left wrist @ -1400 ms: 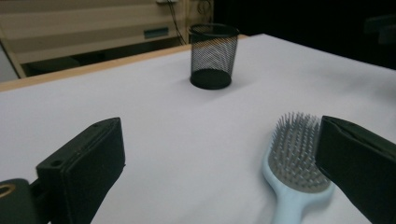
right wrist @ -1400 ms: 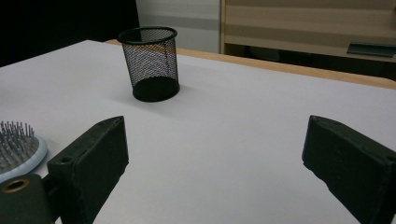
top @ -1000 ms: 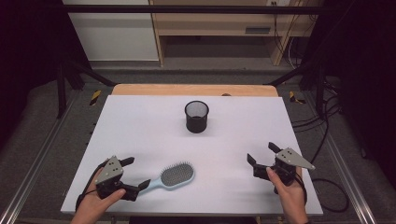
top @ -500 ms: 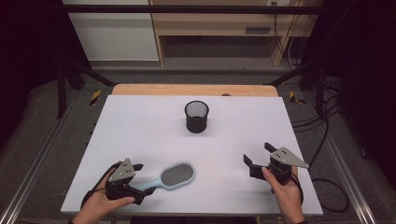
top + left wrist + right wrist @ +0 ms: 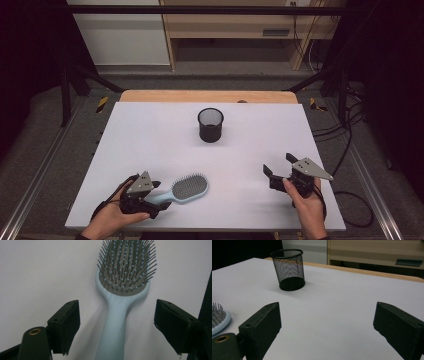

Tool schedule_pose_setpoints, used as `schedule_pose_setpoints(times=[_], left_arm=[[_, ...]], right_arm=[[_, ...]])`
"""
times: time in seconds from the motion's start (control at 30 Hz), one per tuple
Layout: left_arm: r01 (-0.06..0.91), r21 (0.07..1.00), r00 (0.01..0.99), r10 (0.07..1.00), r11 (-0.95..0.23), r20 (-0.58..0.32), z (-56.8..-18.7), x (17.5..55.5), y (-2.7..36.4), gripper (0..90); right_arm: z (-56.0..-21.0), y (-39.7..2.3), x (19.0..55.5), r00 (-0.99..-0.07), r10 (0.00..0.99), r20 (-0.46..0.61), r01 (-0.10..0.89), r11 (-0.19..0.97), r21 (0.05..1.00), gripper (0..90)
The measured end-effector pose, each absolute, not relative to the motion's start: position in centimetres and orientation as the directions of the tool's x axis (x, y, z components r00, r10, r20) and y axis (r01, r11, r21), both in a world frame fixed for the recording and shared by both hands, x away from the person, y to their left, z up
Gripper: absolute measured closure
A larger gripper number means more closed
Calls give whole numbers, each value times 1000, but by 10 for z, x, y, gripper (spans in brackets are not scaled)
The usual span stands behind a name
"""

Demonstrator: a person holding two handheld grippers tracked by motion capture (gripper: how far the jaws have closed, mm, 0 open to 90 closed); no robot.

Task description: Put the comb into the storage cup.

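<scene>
A light blue hairbrush [image 5: 185, 190] lies bristles up on the white table [image 5: 150, 140], near the front left. My left gripper [image 5: 156, 196] straddles its handle [image 5: 112, 325], and its jaws have just been closing. Both pads stand clear of the handle, with gaps on each side, so it is open. A black mesh cup [image 5: 210, 124] stands upright at the table's middle back. My right gripper [image 5: 278, 166] hovers open at the front right with nothing between its jaws. In the right gripper view the mesh cup [image 5: 289, 268] stands ahead and the hairbrush's head [image 5: 218, 316] shows at the left edge.
A wooden strip [image 5: 210, 96] runs along the table's far edge. Behind it stands a wooden shelf unit [image 5: 250, 25]. Black frame bars [image 5: 70, 75] and cables [image 5: 350, 150] flank the table.
My left gripper has slid right and down over the hairbrush's handle, and its jaws have narrowed. The right gripper has kept its place.
</scene>
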State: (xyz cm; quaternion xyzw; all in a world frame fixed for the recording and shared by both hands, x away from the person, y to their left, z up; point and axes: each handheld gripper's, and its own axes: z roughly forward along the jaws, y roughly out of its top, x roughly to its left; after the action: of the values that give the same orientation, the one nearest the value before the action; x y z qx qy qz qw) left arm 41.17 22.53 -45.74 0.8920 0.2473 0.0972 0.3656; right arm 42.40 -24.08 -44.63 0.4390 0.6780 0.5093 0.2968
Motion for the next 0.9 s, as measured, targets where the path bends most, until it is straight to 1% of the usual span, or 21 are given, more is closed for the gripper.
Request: schedule_pose_setpoints(times=[0.1,0.13,0.17,0.27,0.33,0.4,0.67,0.73,0.8,0.9], left_arm=[[369,683,867,498,-630,-9,-455,414,223,261],[369,676,870,493,-638,-10,-455,415,222,261],[368,668,875,485,-647,-12,-455,416,221,292],[371,644,884,467,-669,-23,-460,419,217,342],[377,632,886,462,-677,-34,-462,420,215,355],[379,617,887,462,-690,-28,-463,421,212,423],[377,604,890,456,-702,-26,-459,424,211,512],[378,596,892,452,-708,-27,-459,425,211,526],[362,572,904,428,-736,-21,-460,425,209,534],[352,565,908,419,-746,-12,-461,424,207,545]], right_arm=[[-446,-240,425,-437,898,51,293,88,952,79],[-446,-240,425,-438,897,54,295,87,952,79],[-446,-240,426,-439,897,50,297,92,951,79],[-446,-240,425,-438,897,51,301,94,949,79],[-446,-240,425,-441,896,49,300,96,949,79],[-447,-241,425,-440,897,49,303,97,948,79],[-446,-243,423,-435,898,57,300,85,950,80],[-446,-243,424,-436,898,56,301,87,950,81],[-446,-242,424,-437,898,55,302,89,949,81],[-446,-242,424,-437,898,55,301,89,949,81]])
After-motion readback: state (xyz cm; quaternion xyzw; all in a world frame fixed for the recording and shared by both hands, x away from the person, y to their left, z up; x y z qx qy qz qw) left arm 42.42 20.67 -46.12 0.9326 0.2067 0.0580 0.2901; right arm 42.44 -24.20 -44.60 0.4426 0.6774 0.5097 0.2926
